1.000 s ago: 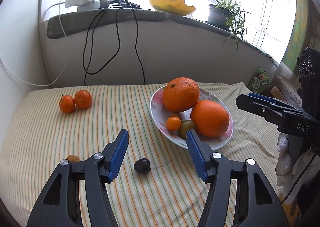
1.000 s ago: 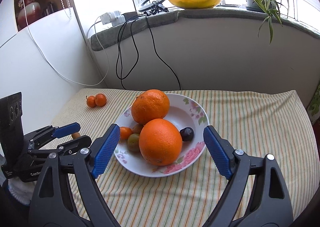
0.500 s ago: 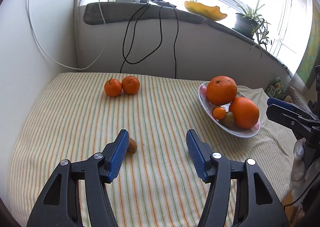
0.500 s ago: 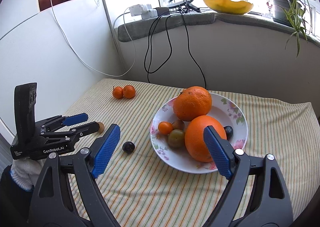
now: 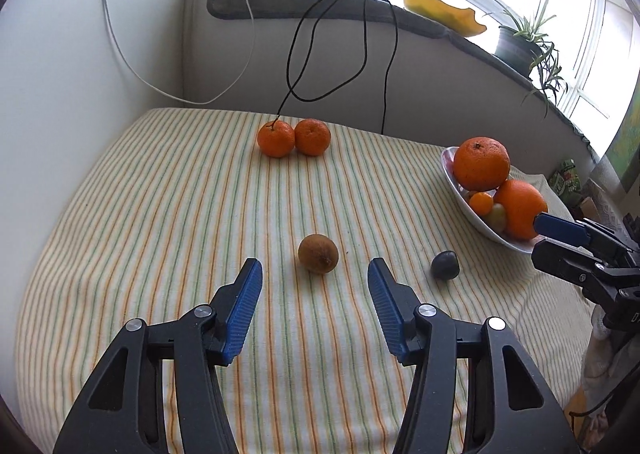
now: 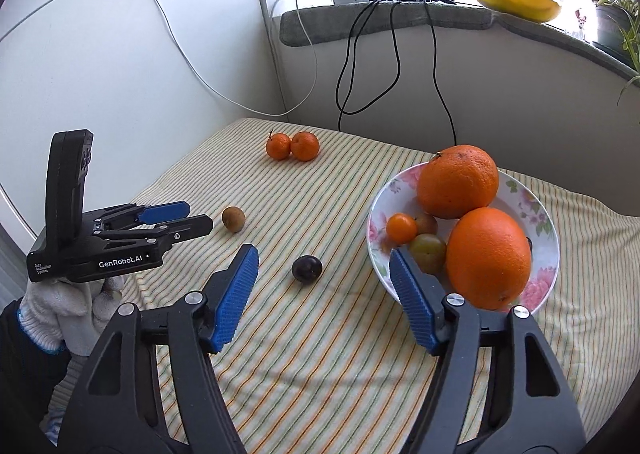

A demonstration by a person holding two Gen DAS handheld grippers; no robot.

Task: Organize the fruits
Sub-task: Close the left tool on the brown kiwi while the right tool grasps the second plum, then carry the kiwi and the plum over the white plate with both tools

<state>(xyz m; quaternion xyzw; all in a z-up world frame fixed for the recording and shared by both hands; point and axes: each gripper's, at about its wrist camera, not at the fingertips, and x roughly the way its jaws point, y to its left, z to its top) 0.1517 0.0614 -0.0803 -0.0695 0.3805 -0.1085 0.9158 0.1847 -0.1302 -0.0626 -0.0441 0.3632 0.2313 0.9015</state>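
On the striped tabletop (image 5: 160, 214), both tools now aim at loose fruit, not the bowl (image 6: 536, 210).
We note the left tool (image 5: 315, 290) has swung onto the brown fruit (image 5: 318, 253), jaws half-wide and closing, nothing gripped; right tool (image 6: 324, 270) likewise closing toward the dark plum (image 6: 307, 268), empty. Two tangerines (image 5: 294, 137) wait beyond. We judge pickups next.

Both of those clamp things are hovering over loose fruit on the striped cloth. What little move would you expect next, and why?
Probably the left tool eases forward and down around the brown fruit, which lies just ahead of its closing, still empty jaws. The right tool faces the dark plum likewise, closing and empty. Both fruits sit outside the flowered bowl.
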